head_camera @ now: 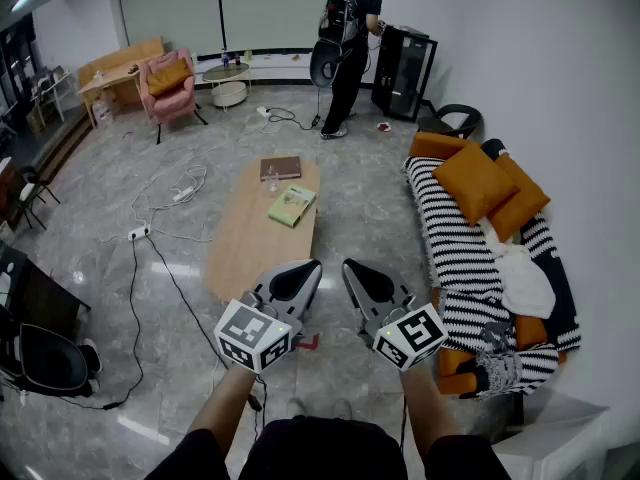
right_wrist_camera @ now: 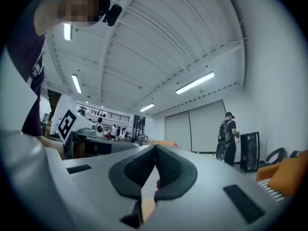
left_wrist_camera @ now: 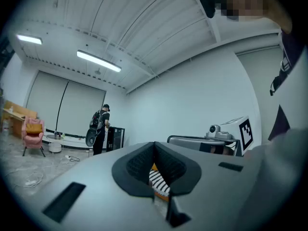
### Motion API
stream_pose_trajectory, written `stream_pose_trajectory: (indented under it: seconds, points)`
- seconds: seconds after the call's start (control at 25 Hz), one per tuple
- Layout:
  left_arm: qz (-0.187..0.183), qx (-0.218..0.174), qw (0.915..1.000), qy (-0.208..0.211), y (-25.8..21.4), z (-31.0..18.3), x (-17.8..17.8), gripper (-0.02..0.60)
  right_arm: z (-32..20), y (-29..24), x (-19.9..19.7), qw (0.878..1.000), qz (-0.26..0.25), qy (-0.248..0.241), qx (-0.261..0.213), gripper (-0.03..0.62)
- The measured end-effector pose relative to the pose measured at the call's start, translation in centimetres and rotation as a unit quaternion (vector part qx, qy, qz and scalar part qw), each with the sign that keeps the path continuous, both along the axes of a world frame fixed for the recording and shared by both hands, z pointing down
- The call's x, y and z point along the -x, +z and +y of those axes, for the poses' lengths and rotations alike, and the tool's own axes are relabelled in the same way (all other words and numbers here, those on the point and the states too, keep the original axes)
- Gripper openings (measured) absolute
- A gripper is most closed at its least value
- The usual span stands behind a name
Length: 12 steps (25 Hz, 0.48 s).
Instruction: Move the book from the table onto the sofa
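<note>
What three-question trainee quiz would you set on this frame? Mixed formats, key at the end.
1. True or false: the left tool is shut on a book.
2. How many books lie on the table? A) one B) two C) three
3. In the head view, on which side of the table is the striped sofa?
Key: 1 false: it and the right tool are both shut and empty, short of the table. 2 B: a green book and a brown book. 3 right.
</note>
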State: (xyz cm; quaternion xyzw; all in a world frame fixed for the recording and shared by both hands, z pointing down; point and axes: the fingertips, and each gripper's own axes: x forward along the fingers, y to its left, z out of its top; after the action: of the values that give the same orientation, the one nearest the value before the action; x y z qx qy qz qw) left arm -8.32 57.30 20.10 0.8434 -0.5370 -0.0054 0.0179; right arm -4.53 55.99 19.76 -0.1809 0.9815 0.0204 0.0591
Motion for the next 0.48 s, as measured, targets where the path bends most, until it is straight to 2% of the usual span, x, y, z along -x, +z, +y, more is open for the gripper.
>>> stream_pose_trajectory:
  seconds: [0.48]
  points:
    - [0.008, 0.007, 0.9999, -0.007, 1.1, -0.7, -2.7, 0.015, -0.8, 1.0, -3.3, 1.000, -0.010, 0.001, 0.010, 0.023]
